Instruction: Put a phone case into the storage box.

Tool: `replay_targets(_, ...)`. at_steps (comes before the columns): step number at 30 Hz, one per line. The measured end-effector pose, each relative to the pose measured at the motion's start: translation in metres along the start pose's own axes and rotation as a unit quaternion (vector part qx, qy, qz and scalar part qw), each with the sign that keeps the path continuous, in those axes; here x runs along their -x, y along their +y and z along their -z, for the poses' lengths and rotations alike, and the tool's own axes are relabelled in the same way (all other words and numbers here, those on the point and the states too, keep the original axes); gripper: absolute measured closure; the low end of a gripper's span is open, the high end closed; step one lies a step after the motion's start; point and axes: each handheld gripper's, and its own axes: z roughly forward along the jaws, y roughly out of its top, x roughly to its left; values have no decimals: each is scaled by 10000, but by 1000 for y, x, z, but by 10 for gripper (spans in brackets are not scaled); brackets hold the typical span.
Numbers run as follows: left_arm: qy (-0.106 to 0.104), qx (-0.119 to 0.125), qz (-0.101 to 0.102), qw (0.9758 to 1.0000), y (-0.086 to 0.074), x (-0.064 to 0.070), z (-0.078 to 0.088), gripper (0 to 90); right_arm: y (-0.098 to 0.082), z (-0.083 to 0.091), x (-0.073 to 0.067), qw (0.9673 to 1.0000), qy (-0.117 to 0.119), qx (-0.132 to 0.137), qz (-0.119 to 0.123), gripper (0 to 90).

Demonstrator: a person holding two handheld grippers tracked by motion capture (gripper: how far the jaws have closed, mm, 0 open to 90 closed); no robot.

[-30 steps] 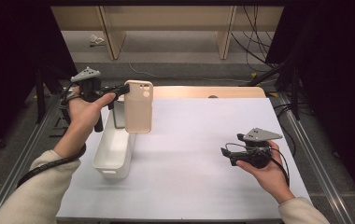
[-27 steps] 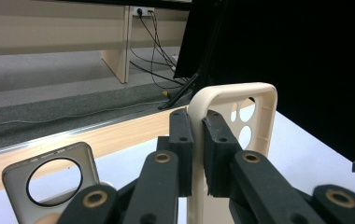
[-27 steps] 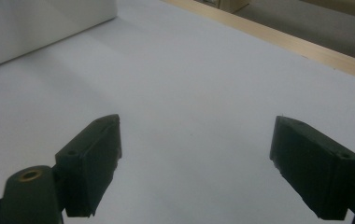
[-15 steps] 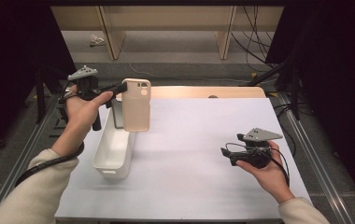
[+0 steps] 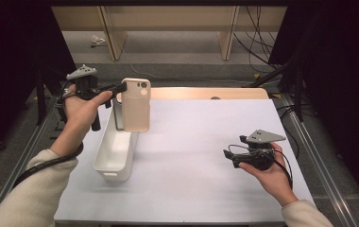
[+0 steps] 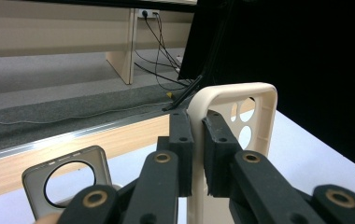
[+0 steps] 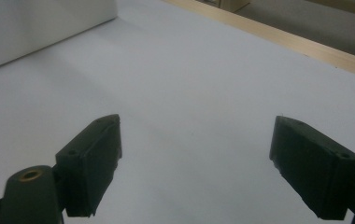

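A white counter (image 5: pixel 196 156) carries a white bin (image 5: pixel 114 151). The left claw (image 5: pixel 119 88) pinches the edge of a beige case (image 5: pixel 135 105), upright above the bin's far end. The right claw (image 5: pixel 228 155) rests apart, jaws wide, empty.

A white sheet (image 5: pixel 206 156) covers the table, whose wooden far edge (image 5: pixel 206 92) stays bare. Beyond that edge lies grey carpeted floor (image 5: pixel 177 52) with loose cables (image 5: pixel 255 28) trailing across it and pale wooden furniture legs (image 5: pixel 113 30) standing on it. Black curtains (image 5: pixel 338 56) darken both sides.
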Motion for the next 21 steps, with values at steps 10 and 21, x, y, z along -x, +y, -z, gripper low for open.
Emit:
replay_targets(10, 58, 2, 1, 10000, 2, -5, 1, 831, 0, 0, 0, 10000, 6, 3, -4, 178)
replay_targets(21, 130, -14, 31, 9999, 4, -13, 2, 830, 0, 0, 0, 10000, 6, -8, 0, 178)
